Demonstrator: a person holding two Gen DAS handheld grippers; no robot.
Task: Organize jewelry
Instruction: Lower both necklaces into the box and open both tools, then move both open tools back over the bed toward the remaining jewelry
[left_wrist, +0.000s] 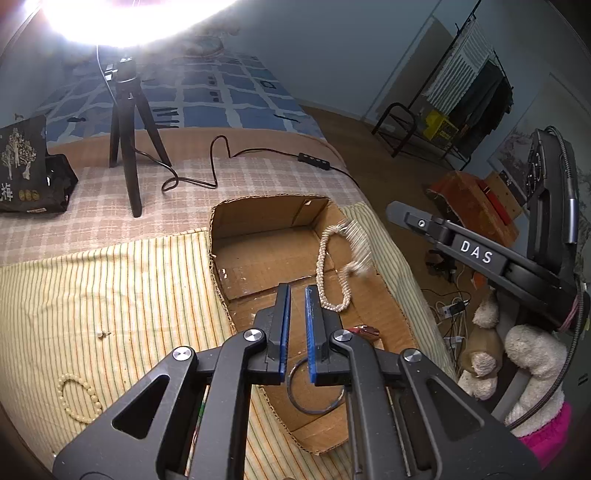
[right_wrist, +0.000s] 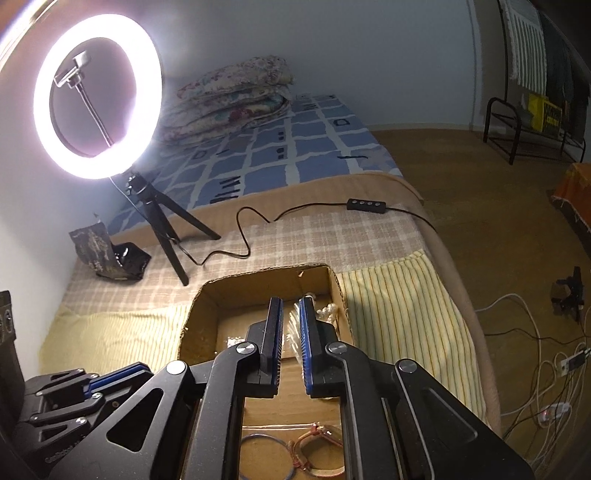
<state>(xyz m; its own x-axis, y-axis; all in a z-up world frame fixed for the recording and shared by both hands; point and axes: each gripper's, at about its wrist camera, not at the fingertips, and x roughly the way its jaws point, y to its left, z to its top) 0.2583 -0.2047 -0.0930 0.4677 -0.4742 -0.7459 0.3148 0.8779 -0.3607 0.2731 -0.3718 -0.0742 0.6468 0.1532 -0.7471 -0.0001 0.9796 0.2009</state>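
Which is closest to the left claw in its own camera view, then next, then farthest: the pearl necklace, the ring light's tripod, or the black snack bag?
1. Pearl necklace: just right of the left claw, in the cardboard box.
2. Tripod: farther back, left, on the checked blanket.
3. Black snack bag: far left edge.

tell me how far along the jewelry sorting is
Done: a bangle and a cord bracelet lie in the box. In hand: a pearl necklace, blurred by motion, is dropping into the box below the right claw; the left claw is open and empty. Left: the bead bracelet and a small piece on the striped cloth.
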